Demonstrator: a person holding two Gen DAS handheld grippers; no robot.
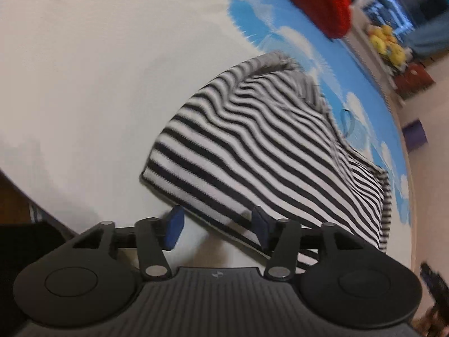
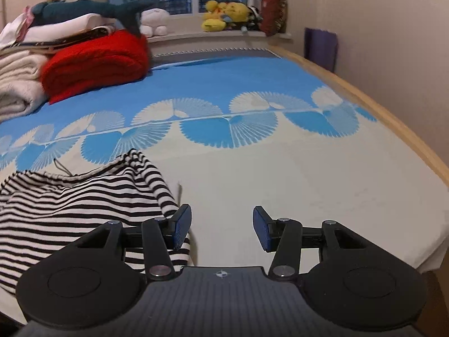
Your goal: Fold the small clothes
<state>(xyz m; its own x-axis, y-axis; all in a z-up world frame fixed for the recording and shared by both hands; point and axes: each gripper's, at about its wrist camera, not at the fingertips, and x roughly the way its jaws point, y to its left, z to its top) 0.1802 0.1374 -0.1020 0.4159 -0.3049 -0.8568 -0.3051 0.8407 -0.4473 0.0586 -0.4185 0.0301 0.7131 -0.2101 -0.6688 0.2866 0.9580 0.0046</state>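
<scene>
A striped shirt (image 1: 252,146) lay crumpled on the bed (image 2: 280,182). The left gripper (image 1: 217,229) hung with jaws apart over the shirt's edge, gripping nothing. The right gripper (image 2: 221,230) stood beside it, jaws apart and empty.

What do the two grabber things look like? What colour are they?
Both look alike. The left gripper and the right gripper are matte black plastic, with two round discs at the sides, a ribbed middle panel bearing a small white compass-like mark, and jointed link arms with silver pins. Each finger ends in a flat blue pad. No cables or sleeves show.
</scene>
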